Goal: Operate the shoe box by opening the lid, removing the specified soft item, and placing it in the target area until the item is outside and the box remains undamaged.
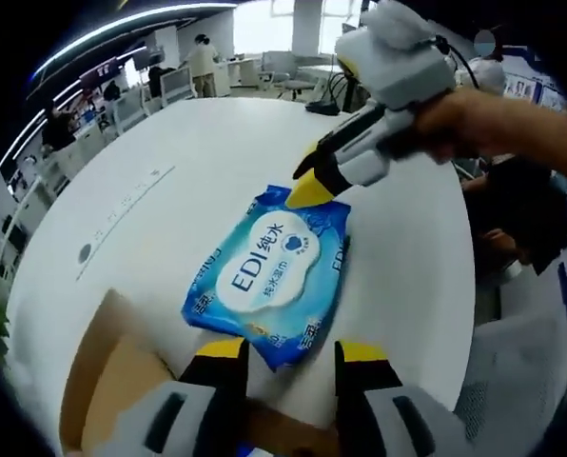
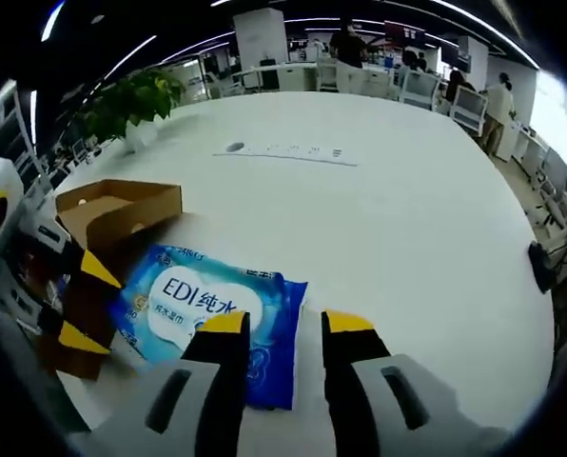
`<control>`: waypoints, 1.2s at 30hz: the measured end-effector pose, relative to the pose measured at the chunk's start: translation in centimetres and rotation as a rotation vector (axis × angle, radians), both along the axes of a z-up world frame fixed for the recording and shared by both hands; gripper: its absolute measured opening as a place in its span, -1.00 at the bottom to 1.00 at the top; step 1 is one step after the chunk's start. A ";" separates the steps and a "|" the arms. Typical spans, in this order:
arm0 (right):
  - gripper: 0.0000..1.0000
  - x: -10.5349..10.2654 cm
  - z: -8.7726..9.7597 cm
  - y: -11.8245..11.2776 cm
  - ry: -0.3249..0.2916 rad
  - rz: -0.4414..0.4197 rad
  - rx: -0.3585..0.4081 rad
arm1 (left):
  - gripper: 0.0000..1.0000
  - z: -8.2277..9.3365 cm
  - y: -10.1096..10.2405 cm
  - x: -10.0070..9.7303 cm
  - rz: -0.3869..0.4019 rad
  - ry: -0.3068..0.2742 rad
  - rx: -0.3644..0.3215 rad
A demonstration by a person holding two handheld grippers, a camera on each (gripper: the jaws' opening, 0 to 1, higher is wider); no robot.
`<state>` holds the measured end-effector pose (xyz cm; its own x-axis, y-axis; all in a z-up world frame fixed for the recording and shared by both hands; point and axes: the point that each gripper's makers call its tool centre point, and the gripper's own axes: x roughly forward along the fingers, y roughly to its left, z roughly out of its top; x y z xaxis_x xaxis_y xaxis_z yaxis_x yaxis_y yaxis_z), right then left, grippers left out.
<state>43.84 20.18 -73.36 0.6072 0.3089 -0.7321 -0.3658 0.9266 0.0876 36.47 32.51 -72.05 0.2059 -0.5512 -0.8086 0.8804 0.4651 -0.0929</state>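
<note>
Wet-wipe pack [image 1: 269, 276] lies flat on the white table [image 1: 169, 162] just beside the open shoe box [image 2: 112, 211], both grippers [image 1: 290, 354] [image 2: 277, 328] parted, apparently releasing it.

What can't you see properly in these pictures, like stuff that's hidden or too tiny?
- Inside of the shoe box: in the right gripper view its wall hides it; in the left gripper view the edge cuts the box off.
- Small print on the wipes pack: too small to read in the left gripper view.
- Near corner of the pack in the right gripper view: behind the right gripper.
- Markings on the table: too small.
</note>
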 end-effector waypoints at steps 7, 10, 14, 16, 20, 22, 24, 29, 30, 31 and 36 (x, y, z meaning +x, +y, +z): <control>-0.28 -1.5 1.8 0.3 -0.011 0.062 -0.030 | -0.23 2.5 0.1 -0.7 -0.003 -0.009 -0.071; -0.23 -2.0 2.8 0.6 -0.026 0.078 -0.032 | -0.16 3.3 0.4 -1.0 -0.003 -0.017 -0.091; -0.20 -2.5 3.9 1.0 -0.044 0.106 -0.038 | -0.07 4.2 0.9 -1.4 -0.010 -0.027 -0.121; -0.19 -2.9 4.5 1.3 -0.053 0.125 -0.044 | 0.01 4.9 1.3 -1.7 -0.017 -0.032 -0.144; -0.15 -3.5 5.6 1.7 -0.076 0.178 -0.077 | 0.13 6.1 2.0 -1.7 -0.021 -0.064 -0.180; -0.11 -3.9 6.3 2.1 -0.084 0.193 -0.076 | 0.19 6.8 2.5 -1.5 -0.005 -0.070 -0.210; -0.08 -4.3 6.9 2.4 -0.085 0.207 -0.076 | 0.25 7.6 3.1 -1.3 0.010 -0.087 -0.237; 0.01 -5.3 8.4 3.6 -0.105 0.256 -0.066 | 0.36 9.2 5.1 -1.2 0.039 -0.132 -0.290; 0.01 -5.5 8.6 3.8 -0.110 0.269 -0.067 | 0.39 9.4 5.6 -1.3 0.044 -0.135 -0.295; 0.01 -5.7 8.8 4.0 -0.110 0.282 -0.070 | 0.44 9.7 6.3 -1.5 0.048 -0.142 -0.307; 0.06 -6.7 10.0 5.5 -0.124 0.348 -0.074 | 0.60 10.9 9.1 -1.8 0.090 -0.179 -0.355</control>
